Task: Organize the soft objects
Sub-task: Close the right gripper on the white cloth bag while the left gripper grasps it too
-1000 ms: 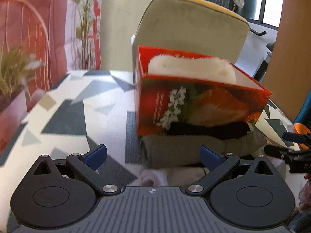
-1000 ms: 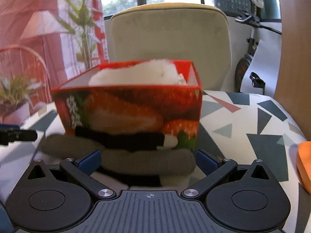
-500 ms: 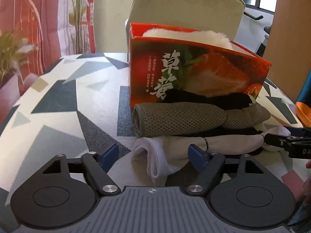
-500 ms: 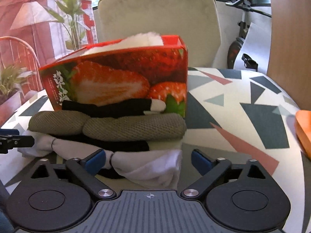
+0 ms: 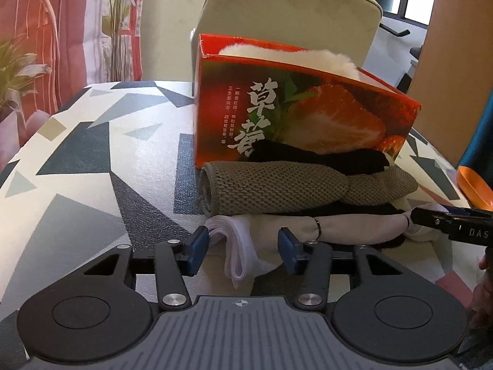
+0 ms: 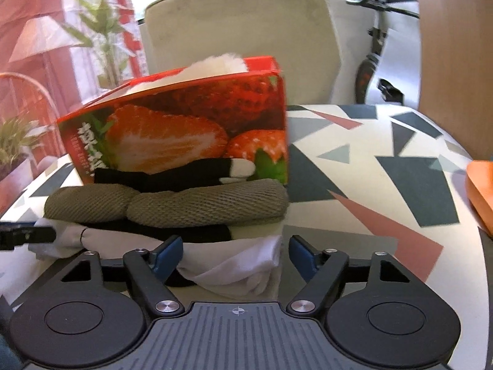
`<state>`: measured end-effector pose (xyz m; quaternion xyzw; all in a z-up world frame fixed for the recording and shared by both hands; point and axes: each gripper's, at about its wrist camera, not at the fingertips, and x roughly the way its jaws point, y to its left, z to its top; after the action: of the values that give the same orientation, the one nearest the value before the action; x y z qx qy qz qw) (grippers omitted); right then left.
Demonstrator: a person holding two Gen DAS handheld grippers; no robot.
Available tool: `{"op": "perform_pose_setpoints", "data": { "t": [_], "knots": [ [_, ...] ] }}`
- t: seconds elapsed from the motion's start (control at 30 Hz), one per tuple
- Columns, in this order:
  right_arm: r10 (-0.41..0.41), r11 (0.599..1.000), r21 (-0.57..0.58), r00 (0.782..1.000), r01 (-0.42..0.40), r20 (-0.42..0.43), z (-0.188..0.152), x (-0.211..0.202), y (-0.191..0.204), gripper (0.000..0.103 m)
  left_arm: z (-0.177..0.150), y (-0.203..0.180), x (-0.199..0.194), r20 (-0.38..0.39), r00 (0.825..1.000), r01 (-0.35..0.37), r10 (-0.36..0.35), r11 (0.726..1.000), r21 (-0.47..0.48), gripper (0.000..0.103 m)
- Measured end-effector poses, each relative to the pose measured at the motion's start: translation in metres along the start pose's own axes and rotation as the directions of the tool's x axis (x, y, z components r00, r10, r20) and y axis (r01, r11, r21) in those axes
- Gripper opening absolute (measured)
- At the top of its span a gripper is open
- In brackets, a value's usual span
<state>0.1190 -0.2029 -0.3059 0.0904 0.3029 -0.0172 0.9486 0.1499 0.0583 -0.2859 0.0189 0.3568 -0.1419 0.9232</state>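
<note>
Within the last second both tools have dropped from box height to the foot of the pile and narrowed their jaws, so the step in hand looks like a two-ended grasp of the white sock for lifting into the strawberry box [image 5: 295, 114]. The left tool [image 5: 243, 248] is partly closed around the sock's folded cuff [image 5: 238, 246] at lower centre, not yet pinching. The right tool [image 6: 235, 256] likewise brackets the white sock [image 6: 243, 265] on the counter [image 6: 385, 191], in front of the olive knit roll [image 6: 209, 206].
</note>
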Motion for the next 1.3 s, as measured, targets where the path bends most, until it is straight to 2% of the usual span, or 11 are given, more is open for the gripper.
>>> {"op": "perform_pose_setpoints", "data": {
  "t": [0.1,0.2,0.27,0.33,0.53,0.7,0.93,1.0,1.03,1.13,1.3],
  "knots": [
    [-0.007,1.000,0.026,1.000,0.007,-0.012,-0.002,0.000,-0.004,0.067,-0.001,0.002,0.001,-0.002,1.000,0.004,-0.004,1.000,-0.009,0.052],
    [0.009,1.000,0.023,1.000,-0.009,-0.017,-0.003,0.001,-0.004,0.059,-0.003,0.004,0.006,-0.040,0.999,-0.018,0.018,1.000,-0.007,0.052],
    [0.008,1.000,0.013,1.000,-0.008,-0.020,-0.003,0.001,-0.002,0.059,-0.004,0.008,0.011,-0.070,0.997,-0.021,0.019,0.999,-0.030,0.052],
    [0.012,1.000,0.013,1.000,-0.011,-0.023,-0.004,0.002,-0.002,0.058,-0.004,0.011,0.011,-0.065,0.998,-0.013,0.010,0.999,-0.048,0.052],
    [0.011,1.000,0.019,0.999,-0.010,-0.040,-0.005,0.004,-0.004,0.055,-0.004,0.010,0.012,-0.063,0.998,-0.019,0.017,0.999,-0.030,0.052],
    [-0.008,0.999,0.048,0.998,0.011,-0.055,-0.004,0.005,-0.009,0.040,-0.004,0.009,0.012,-0.063,0.998,-0.020,0.018,1.000,-0.024,0.052],
    [0.002,0.996,0.090,0.998,0.003,-0.066,-0.005,0.007,-0.016,0.040,-0.005,0.009,0.012,-0.061,0.998,-0.018,0.016,1.000,-0.024,0.052],
    [0.003,0.996,0.089,0.998,0.003,-0.065,-0.005,0.007,-0.016,0.039,-0.005,0.010,0.011,-0.059,0.998,-0.034,0.033,0.999,-0.025,0.040],
    [0.003,0.996,0.090,0.998,0.003,-0.066,-0.005,0.007,-0.016,0.039,-0.005,0.012,0.011,-0.058,0.998,-0.039,0.037,0.999,-0.029,0.030],
    [0.000,0.997,0.074,0.998,0.005,-0.065,-0.005,0.005,-0.013,0.036,-0.005,0.018,0.009,-0.059,0.998,-0.013,0.009,0.998,-0.061,0.014],
    [0.009,0.996,0.090,0.999,-0.004,-0.053,-0.002,0.000,-0.015,0.020,-0.004,0.018,0.001,-0.033,0.999,-0.040,0.038,0.997,-0.059,0.011]
  ]
}}
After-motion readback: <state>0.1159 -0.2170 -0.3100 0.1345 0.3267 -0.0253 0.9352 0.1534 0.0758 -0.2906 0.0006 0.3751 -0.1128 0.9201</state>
